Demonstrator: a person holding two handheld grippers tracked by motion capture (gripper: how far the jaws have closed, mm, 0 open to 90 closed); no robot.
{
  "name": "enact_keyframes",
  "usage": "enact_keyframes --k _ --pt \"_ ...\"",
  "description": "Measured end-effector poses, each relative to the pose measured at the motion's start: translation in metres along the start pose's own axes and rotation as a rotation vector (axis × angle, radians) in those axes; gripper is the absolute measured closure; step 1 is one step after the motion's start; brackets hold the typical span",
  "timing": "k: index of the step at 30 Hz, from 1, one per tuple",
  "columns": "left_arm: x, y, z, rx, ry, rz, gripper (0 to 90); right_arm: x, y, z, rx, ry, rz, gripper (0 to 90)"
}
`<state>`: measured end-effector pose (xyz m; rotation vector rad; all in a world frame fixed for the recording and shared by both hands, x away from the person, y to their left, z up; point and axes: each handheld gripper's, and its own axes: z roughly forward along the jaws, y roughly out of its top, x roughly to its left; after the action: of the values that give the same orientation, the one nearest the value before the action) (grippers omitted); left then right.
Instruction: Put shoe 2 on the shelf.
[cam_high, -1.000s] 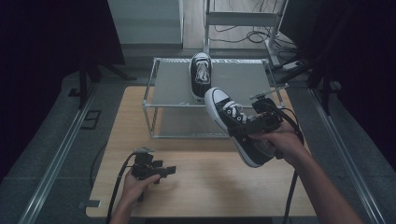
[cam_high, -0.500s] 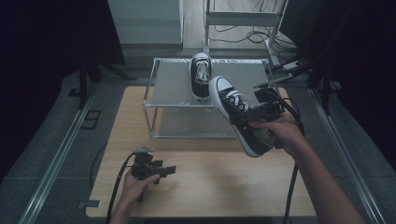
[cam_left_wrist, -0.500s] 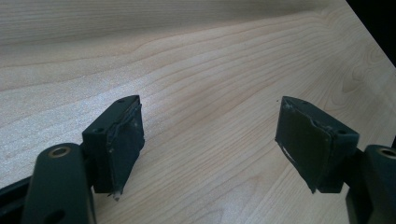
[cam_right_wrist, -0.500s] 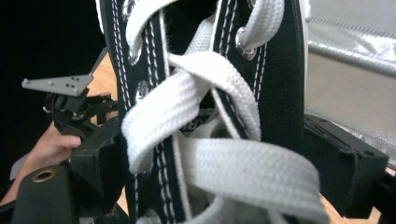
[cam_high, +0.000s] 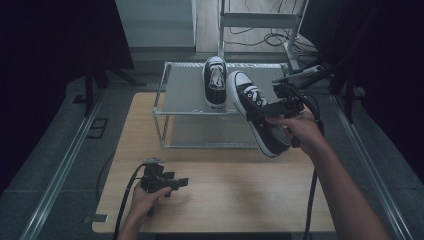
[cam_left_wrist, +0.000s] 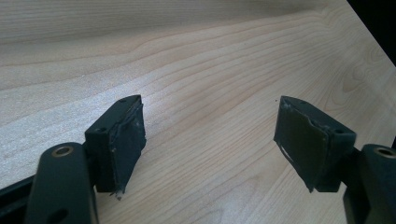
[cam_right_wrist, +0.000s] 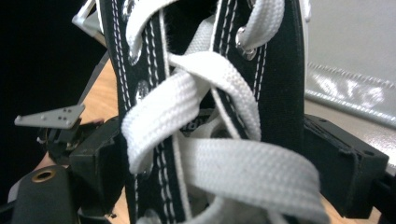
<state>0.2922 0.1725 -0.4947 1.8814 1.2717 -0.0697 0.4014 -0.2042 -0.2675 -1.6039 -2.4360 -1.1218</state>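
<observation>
A: Change against the frames a second back: the right tongs (cam_high: 264, 111) have carried the shoe (cam_high: 255, 120) up and forward. Its toe now overhangs the top of the rack (cam_high: 185, 92), close beside the second shoe (cam_high: 214, 82) already standing there; its heel still hangs lower, out over the worktop (cam_high: 225, 195).

B: Grip state?

A: Right tongs closed on the shoe's laced upper; in the right gripper view the laces (cam_right_wrist: 205, 112) sit between both black jaws. Left tongs (cam_left_wrist: 210, 144) wide open, holding nothing, resting low over the worktop near the front edge, unmoved.

B: Implication?

A: Judged: placement is close. The shoe needs levelling and setting down next to its partner, then release.

B: Any brand or writing?

A: A scrap of print shows behind the laces, too blurred to read. No label legible elsewhere.
</observation>
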Motion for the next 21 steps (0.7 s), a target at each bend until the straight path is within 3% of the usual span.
enact_keyframes --k 21 --pt "0.001 0.0 -0.001 0.004 -0.006 0.001 24.6 -0.005 0.048 0.018 -0.01 -0.069 0.089 14.9"
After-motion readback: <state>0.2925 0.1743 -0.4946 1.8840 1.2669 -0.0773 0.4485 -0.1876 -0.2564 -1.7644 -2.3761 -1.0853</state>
